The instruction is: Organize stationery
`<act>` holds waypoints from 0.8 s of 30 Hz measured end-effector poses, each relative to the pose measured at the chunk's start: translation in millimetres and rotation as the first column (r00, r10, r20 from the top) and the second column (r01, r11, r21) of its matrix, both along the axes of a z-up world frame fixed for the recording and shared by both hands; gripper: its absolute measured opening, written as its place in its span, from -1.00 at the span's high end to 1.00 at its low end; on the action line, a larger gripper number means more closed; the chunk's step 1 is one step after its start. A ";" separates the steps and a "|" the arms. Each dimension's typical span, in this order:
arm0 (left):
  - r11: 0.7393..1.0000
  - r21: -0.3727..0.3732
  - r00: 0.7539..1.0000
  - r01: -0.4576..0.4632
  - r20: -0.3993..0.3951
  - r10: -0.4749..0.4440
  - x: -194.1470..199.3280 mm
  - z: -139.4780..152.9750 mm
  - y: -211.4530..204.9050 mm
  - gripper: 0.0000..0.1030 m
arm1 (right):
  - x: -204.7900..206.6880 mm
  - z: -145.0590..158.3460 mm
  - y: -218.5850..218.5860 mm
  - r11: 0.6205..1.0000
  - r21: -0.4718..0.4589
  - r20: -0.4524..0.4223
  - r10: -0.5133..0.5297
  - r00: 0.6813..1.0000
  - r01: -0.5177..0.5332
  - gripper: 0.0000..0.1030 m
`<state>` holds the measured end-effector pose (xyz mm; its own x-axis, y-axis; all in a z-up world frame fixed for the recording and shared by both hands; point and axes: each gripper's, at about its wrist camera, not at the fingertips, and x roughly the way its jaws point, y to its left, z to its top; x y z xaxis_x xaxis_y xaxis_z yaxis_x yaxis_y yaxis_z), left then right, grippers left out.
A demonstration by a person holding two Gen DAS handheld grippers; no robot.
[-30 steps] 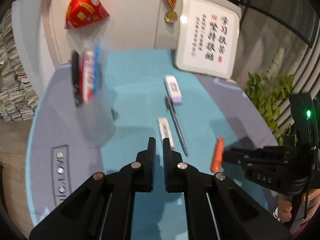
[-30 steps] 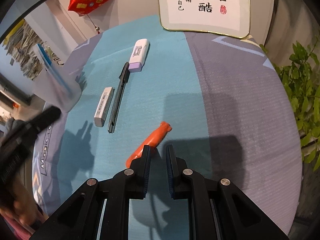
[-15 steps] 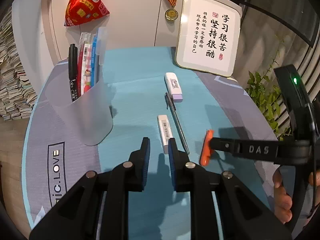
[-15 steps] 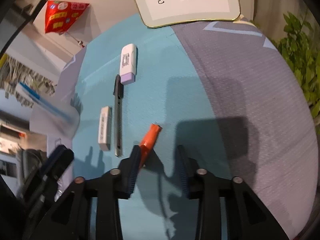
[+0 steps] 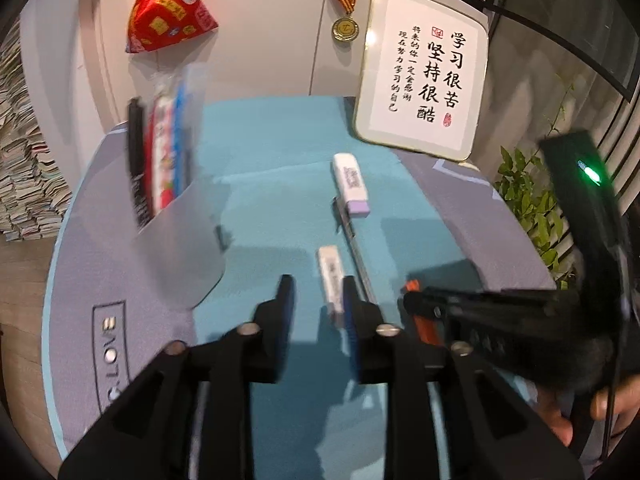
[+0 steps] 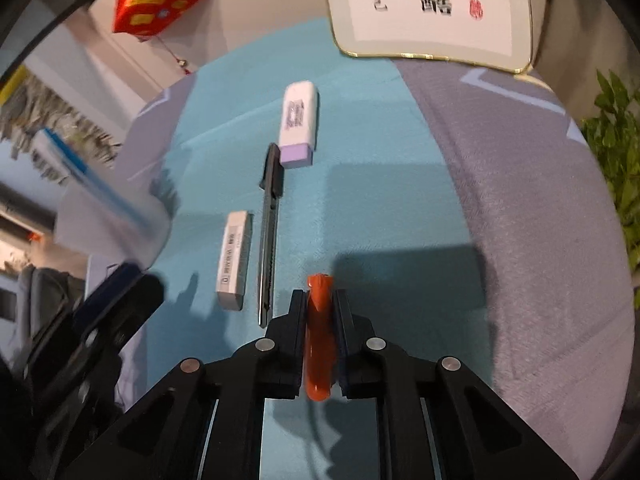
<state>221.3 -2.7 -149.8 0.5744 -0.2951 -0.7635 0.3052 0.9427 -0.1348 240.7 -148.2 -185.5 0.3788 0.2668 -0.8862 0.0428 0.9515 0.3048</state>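
My right gripper (image 6: 319, 300) is shut on an orange pen (image 6: 319, 336) that lies between its fingers on the teal mat. My left gripper (image 5: 316, 292) is open and empty, just in front of the small white eraser (image 5: 331, 278), which also shows in the right wrist view (image 6: 235, 258). A black utility knife (image 6: 269, 236) lies beside the eraser. A larger white and purple eraser (image 6: 299, 123) lies beyond it. A clear pen cup (image 5: 182, 224) holding several pens stands at the left.
A framed calligraphy board (image 5: 424, 88) leans on the wall at the back right. A red pyramid ornament (image 5: 168, 8) and a medal (image 5: 345, 29) hang on the wall. A green plant (image 5: 528, 196) stands off the table's right edge. Stacked papers (image 5: 20, 184) lie at far left.
My right gripper has moved forward over the orange pen and closed on it. My left gripper has opened wider near the small eraser.
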 end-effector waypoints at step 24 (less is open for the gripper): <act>0.999 0.038 0.994 -0.022 -0.111 0.026 62.9 -7.5 -47.3 0.86 | -39.8 31.0 -88.7 0.994 0.058 0.158 -0.101 0.982 0.093 0.73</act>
<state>284.1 -50.0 -157.3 0.4920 -0.2528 -0.8331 0.2677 0.9545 -0.1316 200.9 -236.9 -154.5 0.5417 0.2644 -0.7979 0.0808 0.9285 0.3625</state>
